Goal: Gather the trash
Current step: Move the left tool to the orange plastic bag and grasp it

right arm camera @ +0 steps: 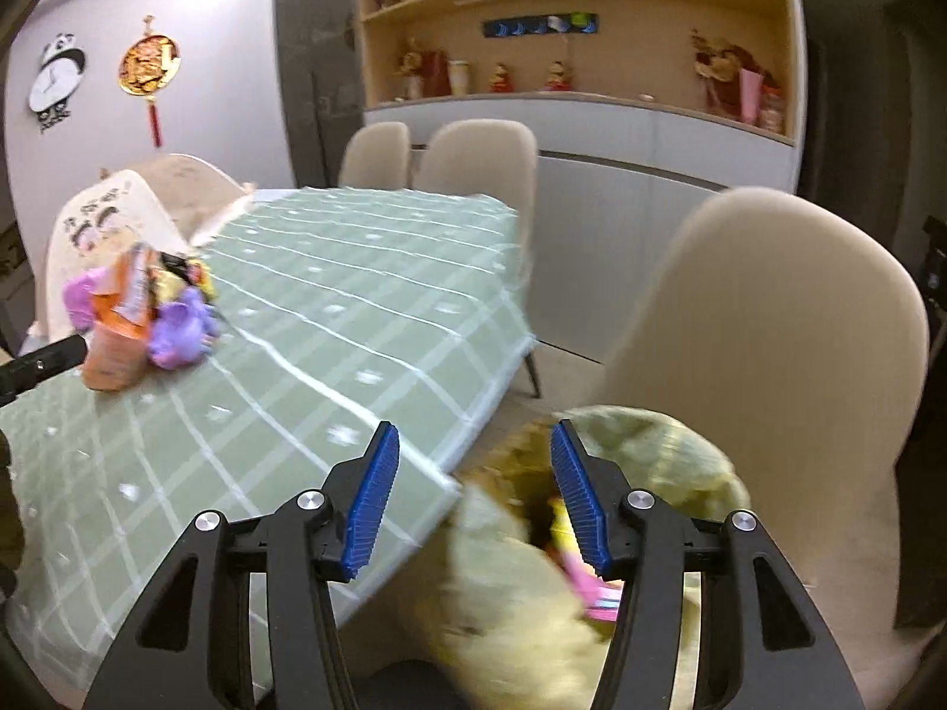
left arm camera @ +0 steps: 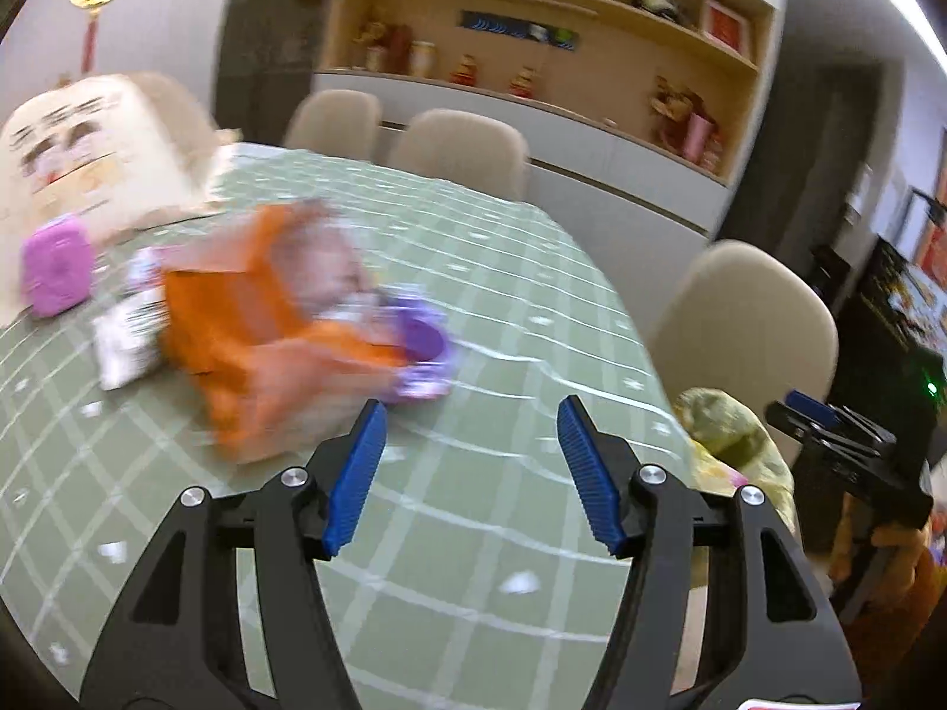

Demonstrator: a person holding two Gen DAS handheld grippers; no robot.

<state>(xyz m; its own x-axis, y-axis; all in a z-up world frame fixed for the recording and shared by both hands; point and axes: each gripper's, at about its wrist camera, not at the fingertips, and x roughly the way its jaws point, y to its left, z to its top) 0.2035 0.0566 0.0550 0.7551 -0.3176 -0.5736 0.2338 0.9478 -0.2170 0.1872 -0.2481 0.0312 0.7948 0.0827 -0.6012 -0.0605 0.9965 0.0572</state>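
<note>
A pile of trash lies on the green checked table (left arm camera: 503, 307): an orange wrapper (left arm camera: 248, 331), a purple cup (left arm camera: 420, 343), a white wrapper (left arm camera: 127, 331) and a pink-purple packet (left arm camera: 56, 275). My left gripper (left arm camera: 470, 467) is open and empty, just short of the pile. My right gripper (right arm camera: 473, 497) is open over a yellow-green bag (right arm camera: 651, 461) beside the table edge, with pink trash (right arm camera: 592, 586) inside. The pile also shows in the right wrist view (right arm camera: 142, 319). The bag shows in the left wrist view (left arm camera: 728, 432).
A white printed bag (left arm camera: 89, 142) stands at the table's far left. Beige chairs (right arm camera: 769, 325) surround the table; one stands behind the yellow-green bag. A shelf cabinet (left arm camera: 532, 47) lines the back wall.
</note>
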